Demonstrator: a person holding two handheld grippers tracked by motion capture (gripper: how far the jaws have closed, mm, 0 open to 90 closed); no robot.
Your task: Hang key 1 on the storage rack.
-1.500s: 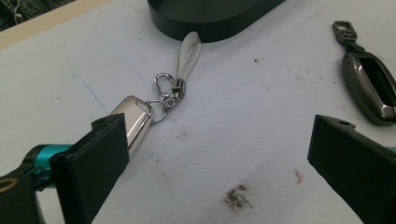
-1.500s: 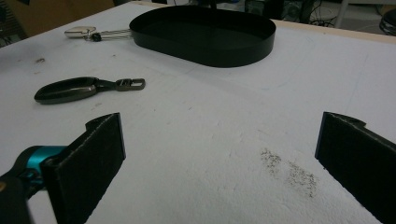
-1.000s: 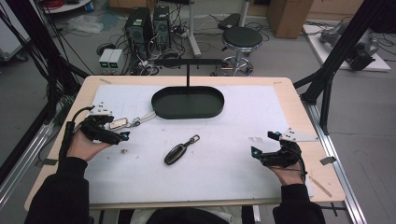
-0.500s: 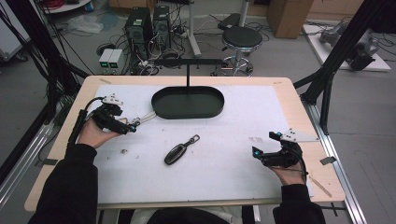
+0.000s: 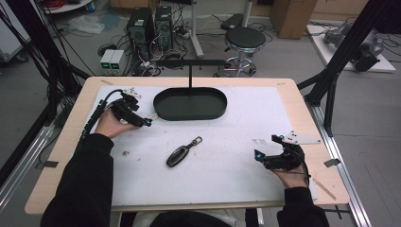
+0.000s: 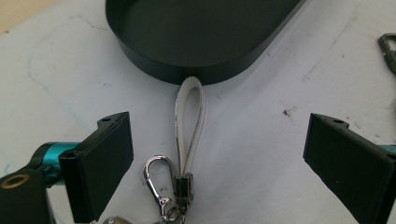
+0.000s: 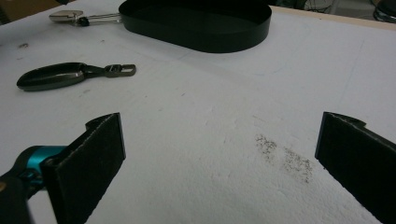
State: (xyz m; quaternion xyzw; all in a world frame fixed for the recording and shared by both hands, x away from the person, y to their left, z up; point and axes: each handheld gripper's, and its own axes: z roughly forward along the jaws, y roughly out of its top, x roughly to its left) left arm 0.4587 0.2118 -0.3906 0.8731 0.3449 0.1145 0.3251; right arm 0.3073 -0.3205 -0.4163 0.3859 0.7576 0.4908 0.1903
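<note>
While L gripper point(image 5: 144, 122) reaches by tray point(image 5: 190, 112), jaws wide; R gripper point(image 5: 259, 156) low, jaws wide.

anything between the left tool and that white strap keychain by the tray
Nothing visible. The left tool is open with its jaws either side of the white strap keychain, which lies flat on the mat, its loop end at the black tray wall.

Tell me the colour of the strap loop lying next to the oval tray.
White, with a silver edge and metal clasp; the strap loop shows best in the left gripper view.
</note>
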